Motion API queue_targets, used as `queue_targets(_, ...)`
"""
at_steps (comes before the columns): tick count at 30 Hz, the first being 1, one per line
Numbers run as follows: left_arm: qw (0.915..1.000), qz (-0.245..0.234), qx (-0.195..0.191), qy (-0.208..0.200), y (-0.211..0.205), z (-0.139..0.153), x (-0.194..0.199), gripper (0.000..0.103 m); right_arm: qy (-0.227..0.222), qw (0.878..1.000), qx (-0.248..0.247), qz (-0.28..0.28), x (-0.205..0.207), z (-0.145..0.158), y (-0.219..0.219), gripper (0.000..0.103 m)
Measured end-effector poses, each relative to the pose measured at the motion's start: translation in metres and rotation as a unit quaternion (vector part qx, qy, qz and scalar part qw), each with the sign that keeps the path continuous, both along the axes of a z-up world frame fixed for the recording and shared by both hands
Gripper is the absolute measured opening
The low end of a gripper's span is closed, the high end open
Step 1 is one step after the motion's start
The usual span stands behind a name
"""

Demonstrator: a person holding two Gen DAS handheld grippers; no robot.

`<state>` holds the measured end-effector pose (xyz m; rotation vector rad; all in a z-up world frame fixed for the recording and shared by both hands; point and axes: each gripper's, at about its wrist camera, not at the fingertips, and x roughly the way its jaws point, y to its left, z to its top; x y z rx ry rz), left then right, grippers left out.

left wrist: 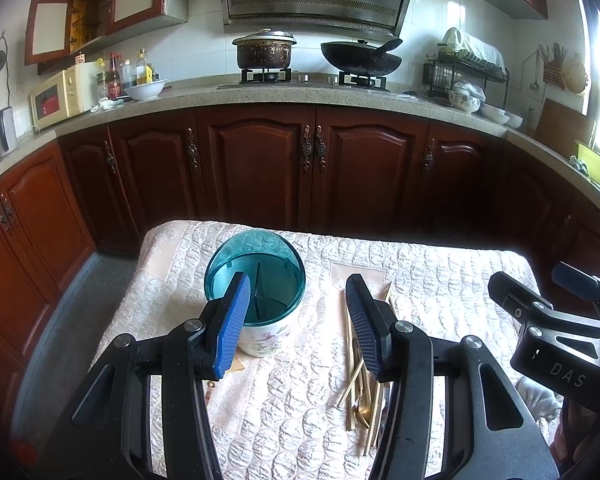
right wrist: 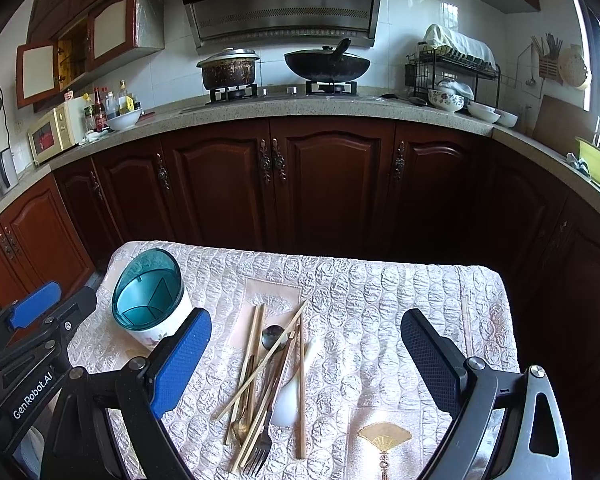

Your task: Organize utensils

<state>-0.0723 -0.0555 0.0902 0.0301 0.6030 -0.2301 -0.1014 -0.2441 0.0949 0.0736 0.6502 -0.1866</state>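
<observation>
A white flowered utensil holder (left wrist: 262,336) with a teal divided insert stands on the cloth-covered table (left wrist: 440,272). Nothing shows inside the holder. My left gripper (left wrist: 300,320) hangs open above the table, its left pad in front of the holder's rim, nothing between the pads. In the right wrist view a loose pile of wooden chopsticks (right wrist: 256,360) lies mid-table with a metal spoon (right wrist: 272,336), a fork (right wrist: 260,450) and a white spoon (right wrist: 296,392) mixed in. My right gripper (right wrist: 306,360) stands open, wide above that pile and not touching it. The holder (right wrist: 156,308) is to its left.
The table is small, with dark floor gaps on its left and far sides. Wooden kitchen cabinets (right wrist: 324,192) run behind it under a counter with pots, bowls and a dish rack. The right gripper (left wrist: 528,280) shows at the left view's right edge, the left gripper (right wrist: 60,300) at the right view's left edge.
</observation>
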Motion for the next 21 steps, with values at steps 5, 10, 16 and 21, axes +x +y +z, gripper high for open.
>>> queue_targets(5,1.0000,0.001,0.000,0.005,0.000,-0.004,0.003,0.049,0.006,1.000,0.001,0.002,0.002,-0.004,0.000,0.095)
queue_targets(10,0.9999,0.000,0.002,0.011,-0.001,-0.008,0.007,0.049,0.010,1.000,-0.002,0.004,0.005,-0.007,0.000,0.095)
queue_targets(16,0.9998,-0.001,0.004,0.018,-0.004,-0.013,0.011,0.049,0.016,1.000,0.002,0.004,0.008,-0.014,-0.002,0.095)
queue_targets(21,0.9997,-0.003,0.007,0.024,-0.005,-0.019,0.015,0.049,0.024,1.000,0.009,0.003,0.012,-0.021,-0.006,0.095)
